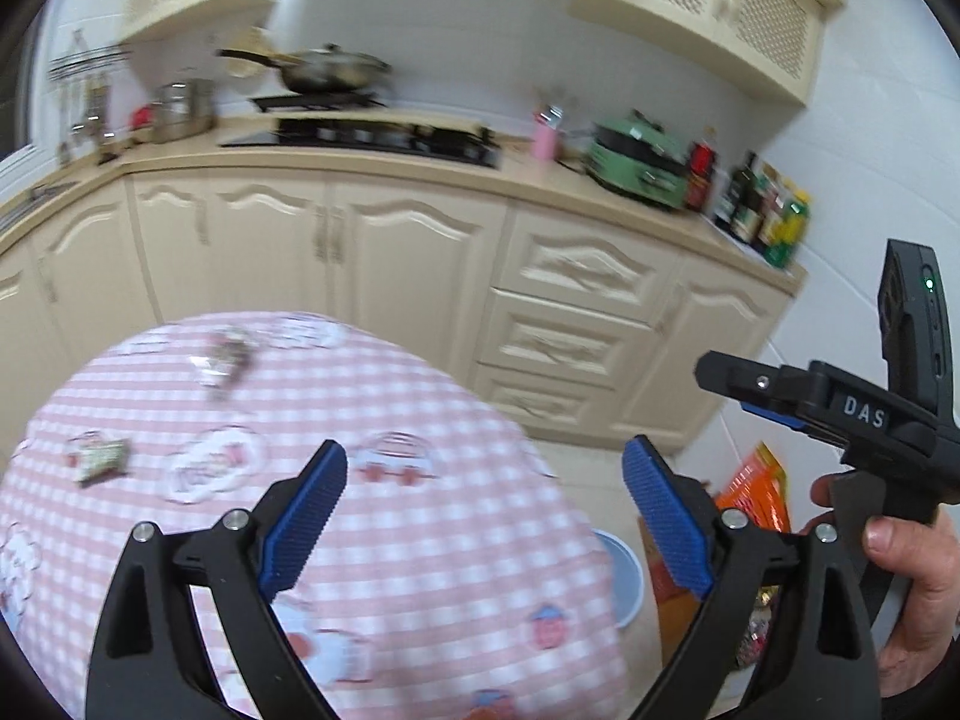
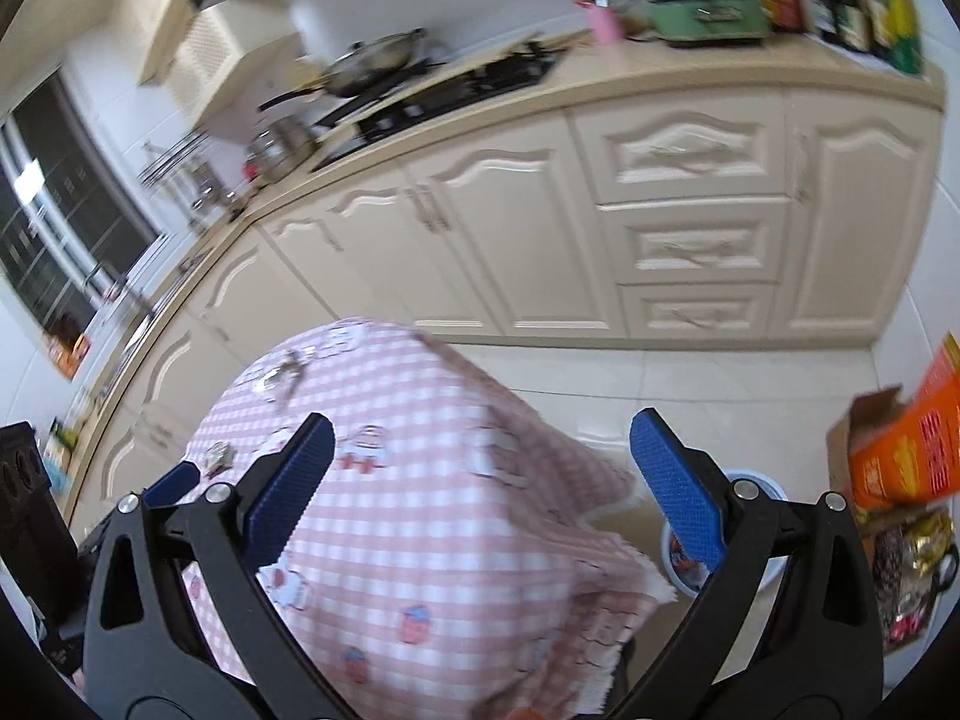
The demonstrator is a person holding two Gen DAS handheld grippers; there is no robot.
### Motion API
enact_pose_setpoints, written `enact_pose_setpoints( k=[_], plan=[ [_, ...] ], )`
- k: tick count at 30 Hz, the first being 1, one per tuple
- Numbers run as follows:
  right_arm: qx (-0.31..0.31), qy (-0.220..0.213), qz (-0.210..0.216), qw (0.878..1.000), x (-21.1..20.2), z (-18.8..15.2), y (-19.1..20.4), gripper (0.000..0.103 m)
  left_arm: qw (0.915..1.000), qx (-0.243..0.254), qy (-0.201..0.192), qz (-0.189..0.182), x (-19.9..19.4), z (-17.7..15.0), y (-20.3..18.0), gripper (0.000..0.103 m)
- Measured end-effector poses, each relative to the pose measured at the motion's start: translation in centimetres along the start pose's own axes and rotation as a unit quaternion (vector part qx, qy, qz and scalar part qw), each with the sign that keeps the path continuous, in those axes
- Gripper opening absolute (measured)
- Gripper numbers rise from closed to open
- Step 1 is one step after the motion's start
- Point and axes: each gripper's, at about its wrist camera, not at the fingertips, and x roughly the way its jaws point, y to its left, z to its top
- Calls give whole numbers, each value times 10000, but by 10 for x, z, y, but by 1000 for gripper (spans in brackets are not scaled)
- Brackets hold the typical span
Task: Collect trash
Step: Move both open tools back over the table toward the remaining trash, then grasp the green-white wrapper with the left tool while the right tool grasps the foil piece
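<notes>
1. A table covered by a pink-and-white checked cloth with cartoon prints (image 1: pixel 420 396) stands on the pale tiled floor (image 2: pixel 690 384).
2. A crumpled clear plastic wrapper (image 1: pixel 225 360) lies near its far edge.
3. A small greenish crumpled wrapper (image 1: pixel 102 459) lies nearer, to the left.

Both wrist views look forward and down over the checked tabletop (image 1: pixel 372 420) toward the kitchen cabinets (image 1: pixel 384 252). The left view sits fairly level and catches the right gripper (image 1: pixel 750 396) at its right edge. The right view is rolled, its counter (image 2: pixel 660 75) slanting. Both share tabletop, stove (image 2: pixel 456 90) and cabinets.
</notes>
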Motion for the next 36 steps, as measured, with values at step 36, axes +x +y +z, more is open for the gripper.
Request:
enact_pose_setpoints(
  k=[36],
  plan=[
    [-1430,1237,401,9811,247,-7,204,97,9756,-97,616,2105,56,-31,266,94]
  ],
)
